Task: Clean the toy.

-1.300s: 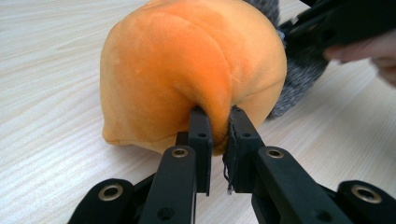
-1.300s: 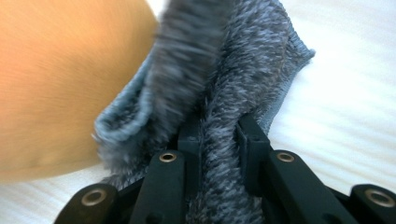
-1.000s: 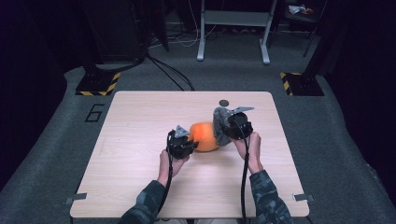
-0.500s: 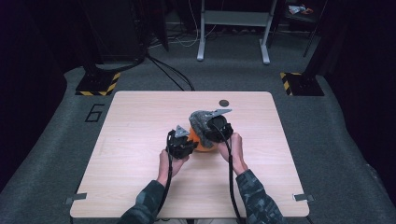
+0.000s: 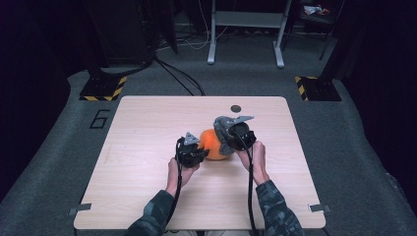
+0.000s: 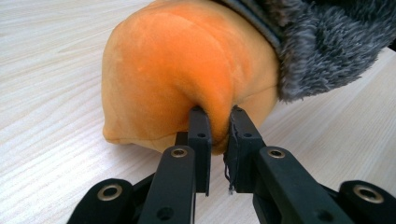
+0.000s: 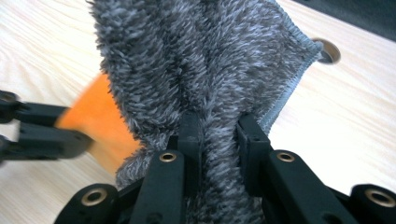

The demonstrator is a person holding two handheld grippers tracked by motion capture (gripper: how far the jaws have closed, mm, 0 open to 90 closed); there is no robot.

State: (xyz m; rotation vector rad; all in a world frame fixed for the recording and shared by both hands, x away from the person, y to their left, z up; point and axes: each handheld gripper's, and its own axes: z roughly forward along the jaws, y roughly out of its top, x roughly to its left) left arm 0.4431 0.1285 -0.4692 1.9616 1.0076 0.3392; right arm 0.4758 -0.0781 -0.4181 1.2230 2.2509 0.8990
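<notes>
An orange plush toy (image 5: pixel 211 145) lies on the middle of the wooden table (image 5: pixel 147 128). My left gripper (image 5: pixel 198 148) is at its left side, shut on a fold of the orange plush (image 6: pixel 177 70), as the left gripper (image 6: pixel 219 117) view shows close up. A grey fuzzy cloth (image 7: pixel 196 56) drapes over the plush's right side (image 6: pixel 327 42). My right gripper (image 7: pixel 219 123) is shut on that cloth, just right of the toy (image 5: pixel 229 140). In the right gripper view the orange plush (image 7: pixel 100 122) peeks out left of the cloth.
A small round hole (image 5: pixel 236 108) sits in the table behind the toy, also in the right gripper view (image 7: pixel 328 51). Dark floor, cables and stand bases with yellow-black stripes (image 5: pixel 102 91) lie beyond the far edge.
The right gripper carried the grey cloth left over the plush, then came partway back to the right. The left gripper kept still on the plush.
</notes>
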